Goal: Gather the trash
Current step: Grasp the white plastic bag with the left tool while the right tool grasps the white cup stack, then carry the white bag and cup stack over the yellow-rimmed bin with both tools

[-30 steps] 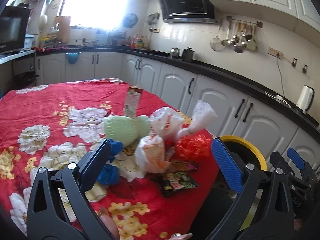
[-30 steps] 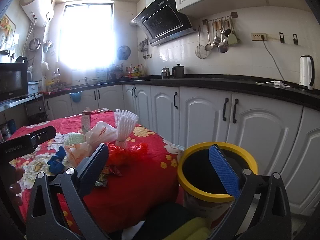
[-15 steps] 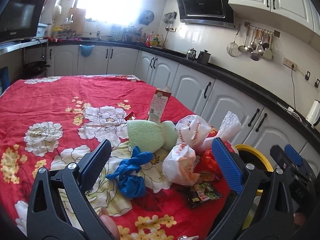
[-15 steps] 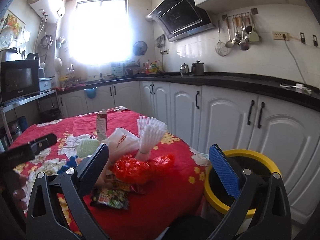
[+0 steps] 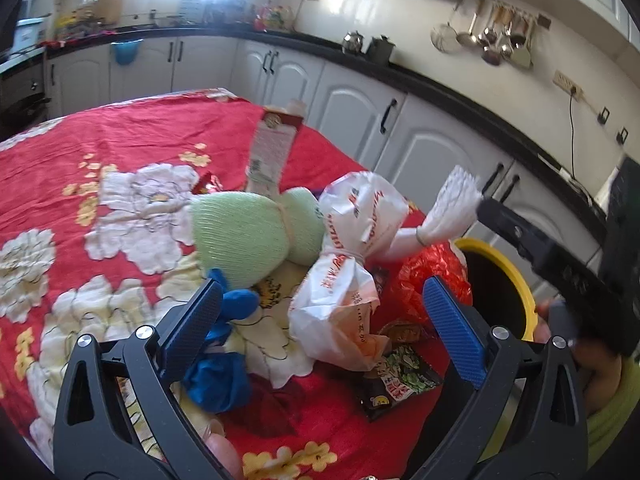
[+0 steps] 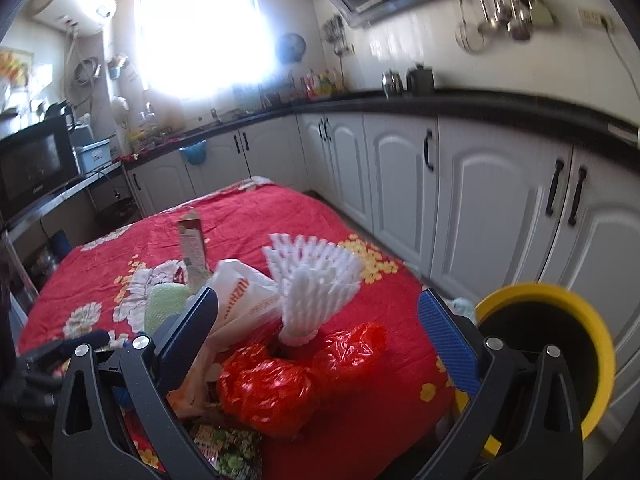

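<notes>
We hold the left gripper [image 5: 320,312] with jaws spread wide and empty over the tied white plastic bag with orange print [image 5: 344,280], amid trash near the right edge of the red floral tablecloth [image 5: 140,132]. Our right gripper [image 6: 320,332], likewise wide apart and empty, frames the crumpled red plastic bag [image 6: 280,388] at that edge. The yellow-rimmed round bin [image 6: 560,340] stands just beyond it.

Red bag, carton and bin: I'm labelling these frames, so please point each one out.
Red bag [image 6: 272,392], right wrist view, on its crumpled front.
Carton [image 5: 272,152], left wrist view, on its pale side panel.
Bin [image 6: 600,344], right wrist view, on its yellow rim.
</notes>
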`<state>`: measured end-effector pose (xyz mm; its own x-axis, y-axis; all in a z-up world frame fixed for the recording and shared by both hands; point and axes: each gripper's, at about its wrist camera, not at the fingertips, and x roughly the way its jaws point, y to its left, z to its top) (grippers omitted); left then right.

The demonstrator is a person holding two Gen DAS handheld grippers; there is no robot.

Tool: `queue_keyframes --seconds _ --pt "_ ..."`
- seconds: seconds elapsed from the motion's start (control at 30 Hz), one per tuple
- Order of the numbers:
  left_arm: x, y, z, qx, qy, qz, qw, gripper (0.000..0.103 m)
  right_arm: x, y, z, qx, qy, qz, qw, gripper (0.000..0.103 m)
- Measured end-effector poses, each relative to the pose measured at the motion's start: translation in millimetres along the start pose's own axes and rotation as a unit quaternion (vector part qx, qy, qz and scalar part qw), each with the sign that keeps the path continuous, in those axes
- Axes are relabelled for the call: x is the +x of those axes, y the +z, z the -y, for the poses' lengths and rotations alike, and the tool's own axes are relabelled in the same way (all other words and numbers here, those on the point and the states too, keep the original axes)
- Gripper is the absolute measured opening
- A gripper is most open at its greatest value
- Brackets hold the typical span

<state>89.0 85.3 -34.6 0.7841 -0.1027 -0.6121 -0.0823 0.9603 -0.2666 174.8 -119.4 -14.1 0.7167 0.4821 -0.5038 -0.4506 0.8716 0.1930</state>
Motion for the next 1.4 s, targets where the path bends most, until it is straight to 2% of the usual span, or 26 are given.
queue_keyframes --seconds 0.23,0.3,0.47,0.53,0.6,0.63,0.67,0.7,0.83,0.9,1.17,1.4 --pt "22.7 -2.5 5.2 0.007 -0.015 -0.025 0.9995 0.092 29.5 5.1 20.2 0.041 0.029 -0.043 0.998 0.094" --pt "27.0 -4.0 4.5 0.007 -0.022 -0.032 0.9992 0.088 35.0 6.0 23.3 0.049 0.041 -0.05 0.997 0.085" --pt "36.3 -8.1 -1.6 -0.007 -0.029 -0.049 0.9983 0.073 44.4 7.5 25.5 0.06 0.069 -0.069 0.993 0.047" --pt "38.4 -9.1 -3.6 -0.009 -0.035 -0.055 0.9979 0.072 45.7 8.6 21.5 0.055 0.08 -0.072 0.993 0.035" --pt "39.3 -8.8 -3.8 -0.01 -0.039 -0.058 0.9975 0.053 43.3 10.4 18.8 0.052 0.084 -0.068 0.993 0.029" --pt "39.6 -9.0 -3.7 -0.009 -0.033 -0.059 0.9977 0.051 42.7 12.1 17.7 0.052 0.085 -0.066 0.993 0.026" --pt "39.7 -9.4 -4.0 -0.008 -0.031 -0.06 0.9977 0.044 41.2 12.6 17.2 0.053 0.087 -0.064 0.993 0.024" --pt "39.5 -9.4 -4.6 -0.01 -0.031 -0.06 0.9976 0.037 39.5 13.1 17.0 0.055 0.089 -0.061 0.993 0.024" --pt "38.9 -9.0 -7.1 -0.012 -0.034 -0.065 0.9973 0.031 35.0 18.2 16.6 0.055 0.093 -0.05 0.993 0.022" --pt "35.5 -8.2 -7.5 -0.011 -0.032 -0.06 0.9976 0.025 33.3 20.8 17.9 0.057 0.093 -0.044 0.993 0.021" --pt "9.8 8.9 -4.8 0.001 -0.024 -0.015 0.9996 0.021 15.1 35.6 26.3 0.067 0.09 -0.008 0.994 0.021" --pt "1.5 24.7 12.5 0.014 -0.032 0.003 0.9994 0.021 -7.9 40.7 42.3 0.08 0.083 0.019 0.993 0.021"
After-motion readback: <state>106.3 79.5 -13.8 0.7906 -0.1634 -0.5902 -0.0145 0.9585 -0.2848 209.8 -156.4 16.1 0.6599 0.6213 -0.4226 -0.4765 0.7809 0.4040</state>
